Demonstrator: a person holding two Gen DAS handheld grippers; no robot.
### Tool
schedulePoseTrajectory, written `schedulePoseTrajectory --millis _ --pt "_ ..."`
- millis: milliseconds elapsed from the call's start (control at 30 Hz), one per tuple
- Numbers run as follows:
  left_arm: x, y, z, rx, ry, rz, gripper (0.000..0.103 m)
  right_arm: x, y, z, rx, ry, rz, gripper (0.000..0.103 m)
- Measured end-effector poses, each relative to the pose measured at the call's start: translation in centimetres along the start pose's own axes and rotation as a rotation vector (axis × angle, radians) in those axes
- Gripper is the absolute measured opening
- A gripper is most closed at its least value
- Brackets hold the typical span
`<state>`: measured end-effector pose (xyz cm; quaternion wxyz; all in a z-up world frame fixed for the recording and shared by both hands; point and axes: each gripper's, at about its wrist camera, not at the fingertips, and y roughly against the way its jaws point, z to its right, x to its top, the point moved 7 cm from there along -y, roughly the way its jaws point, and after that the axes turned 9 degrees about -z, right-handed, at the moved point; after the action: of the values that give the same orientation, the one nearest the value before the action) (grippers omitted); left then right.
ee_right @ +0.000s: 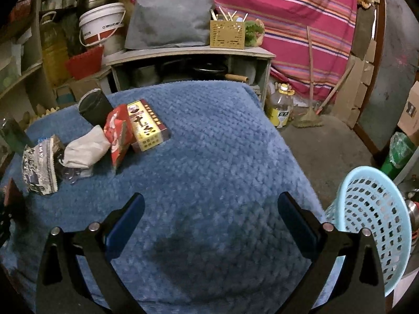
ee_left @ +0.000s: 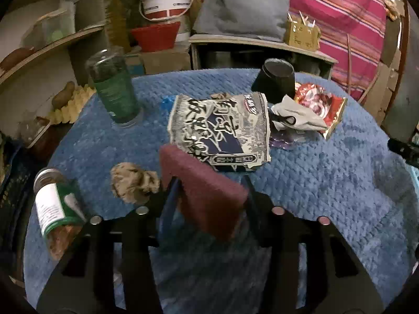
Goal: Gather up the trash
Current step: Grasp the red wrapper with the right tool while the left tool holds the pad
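Observation:
My left gripper (ee_left: 209,191) is shut on a maroon scouring pad (ee_left: 201,185), held tilted just above the blue blanket (ee_left: 327,183). Right behind the pad lies a black-and-white snack wrapper (ee_left: 220,130). A crumpled brown paper ball (ee_left: 133,180) sits left of the pad. Further back are a crumpled white bag (ee_left: 296,115) and a red wrapper (ee_left: 319,104). My right gripper (ee_right: 209,209) hangs open over bare blanket (ee_right: 209,144), nothing between its fingers. A light blue perforated basket (ee_right: 374,222) stands at its right, off the blanket's edge.
A green bottle (ee_left: 112,89) stands at the back left and a labelled jar (ee_left: 55,209) lies at the left edge. A black cup (ee_right: 93,106) and a yellow-red box (ee_right: 149,128) sit beside the trash. Shelves, buckets and a striped cloth crowd the background.

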<state>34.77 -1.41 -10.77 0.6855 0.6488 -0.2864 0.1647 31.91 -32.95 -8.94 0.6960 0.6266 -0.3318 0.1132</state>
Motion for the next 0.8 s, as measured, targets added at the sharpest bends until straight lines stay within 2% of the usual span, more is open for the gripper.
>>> schedulePoseTrajectory --millis 167,367,500,567,800 --pt "-0.4 1.3 -1.0 0.013 -0.002 0.025 0.024 -0.2 0.0 -2.1 0.017 0.024 0.003 0.099" --pt "-0.2 1.7 -1.9 0.049 -0.011 0.053 0.015 0.4 0.4 -5.5 0.059 0.064 0.040 0.099" --pt "0.4 1.8 -2.9 0.053 0.007 0.067 0.013 1.4 0.3 -8.7 0.118 0.091 0.049 0.094" --pt "0.7 2.3 -3.3 0.045 0.019 0.081 0.013 1.7 -0.3 -10.5 0.128 0.119 0.044 0.082" --pt "1.5 4.0 -3.6 0.039 0.023 0.145 0.013 3.0 -2.6 -14.6 0.168 0.144 0.020 0.079"
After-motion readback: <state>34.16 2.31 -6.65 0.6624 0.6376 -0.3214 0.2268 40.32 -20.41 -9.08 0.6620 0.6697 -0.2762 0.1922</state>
